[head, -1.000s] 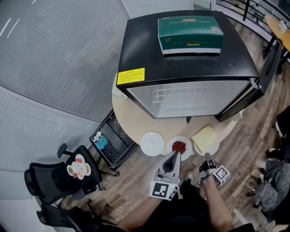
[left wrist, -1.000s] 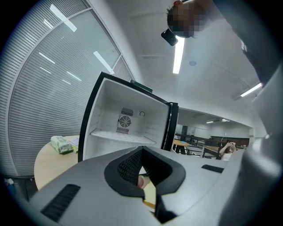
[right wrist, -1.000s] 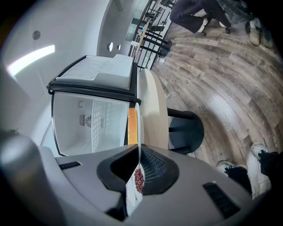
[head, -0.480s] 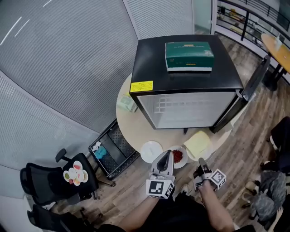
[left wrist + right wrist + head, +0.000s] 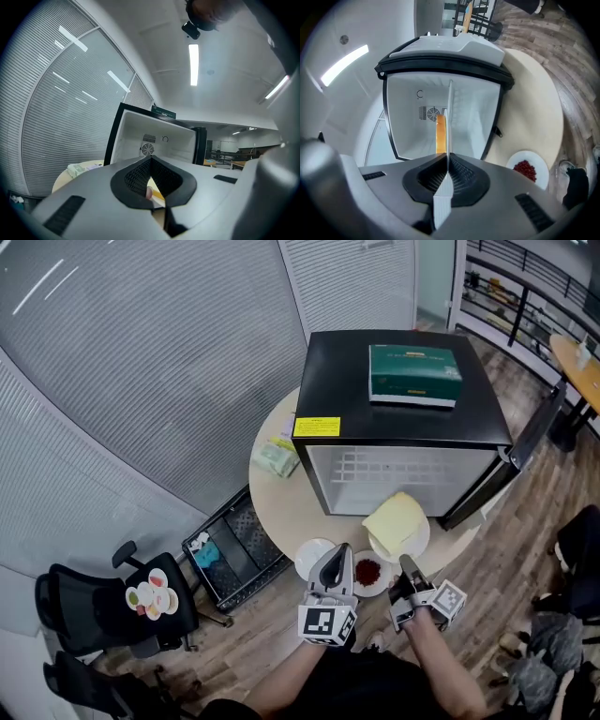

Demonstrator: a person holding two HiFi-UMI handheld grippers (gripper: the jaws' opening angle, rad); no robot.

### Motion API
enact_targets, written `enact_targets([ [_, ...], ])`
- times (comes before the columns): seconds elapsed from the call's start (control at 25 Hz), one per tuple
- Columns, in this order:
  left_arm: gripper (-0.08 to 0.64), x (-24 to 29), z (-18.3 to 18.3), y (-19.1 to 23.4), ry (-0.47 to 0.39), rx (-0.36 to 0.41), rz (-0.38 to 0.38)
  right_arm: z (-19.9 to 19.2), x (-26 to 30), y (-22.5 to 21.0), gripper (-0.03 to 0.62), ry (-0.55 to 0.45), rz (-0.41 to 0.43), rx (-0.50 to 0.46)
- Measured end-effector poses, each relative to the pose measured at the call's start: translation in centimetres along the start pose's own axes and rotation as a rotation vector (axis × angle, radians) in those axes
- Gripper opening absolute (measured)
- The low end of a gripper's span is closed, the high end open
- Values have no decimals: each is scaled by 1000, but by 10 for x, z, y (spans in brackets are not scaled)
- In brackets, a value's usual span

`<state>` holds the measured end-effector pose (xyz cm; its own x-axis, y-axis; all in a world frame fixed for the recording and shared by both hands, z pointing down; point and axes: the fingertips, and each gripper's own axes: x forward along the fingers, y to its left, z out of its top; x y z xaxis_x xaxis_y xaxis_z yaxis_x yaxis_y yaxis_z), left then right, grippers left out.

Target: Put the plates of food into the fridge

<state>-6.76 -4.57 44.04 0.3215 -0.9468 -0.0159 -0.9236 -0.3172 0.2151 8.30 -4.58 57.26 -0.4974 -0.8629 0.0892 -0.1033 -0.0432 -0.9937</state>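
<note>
A white plate [image 5: 421, 541] bearing a pale yellow slab of food [image 5: 394, 519] hangs in front of the open black fridge [image 5: 403, 418], with my right gripper [image 5: 406, 565] shut on its near rim. In the right gripper view the plate [image 5: 450, 105] shows edge-on between the jaws [image 5: 449, 159], facing the white fridge interior [image 5: 417, 117]. A plate of red food [image 5: 369, 573] and a bare white plate [image 5: 312, 556] lie on the round table [image 5: 281, 502]. My left gripper [image 5: 337, 559] hovers between them, shut and holding nothing; its view [image 5: 151, 161] faces the fridge.
The fridge door [image 5: 511, 460] swings open to the right. A green box [image 5: 414, 374] lies on the fridge top and a packet [image 5: 276, 458] on the table's left. A black wire cart [image 5: 230, 545] and an office chair [image 5: 112, 610] stand on the floor at left.
My right gripper has lifted the plate of yellow food off the table to the fridge opening. The left gripper has risen slightly from the red food plate.
</note>
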Motion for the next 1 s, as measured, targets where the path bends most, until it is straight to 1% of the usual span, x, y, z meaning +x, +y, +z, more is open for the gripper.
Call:
enact_targets([
  [0.2,4,13,7,15,-8,-3,12,1,48,35,17,28,40,-13],
  [0.4,4,29,12,29,-10,4,15,4,96,48,17,33,43,-26],
  [0.68,3,46,10,45,1,4,20,2,145,40,17,41,28,-5],
  [0.8,4,52,9,52,6,-1,22,1,159,33,17,41,0,-9],
  [1.0,3,59,9,60,14,-13,27,4,175,28,17,24,-14,7],
])
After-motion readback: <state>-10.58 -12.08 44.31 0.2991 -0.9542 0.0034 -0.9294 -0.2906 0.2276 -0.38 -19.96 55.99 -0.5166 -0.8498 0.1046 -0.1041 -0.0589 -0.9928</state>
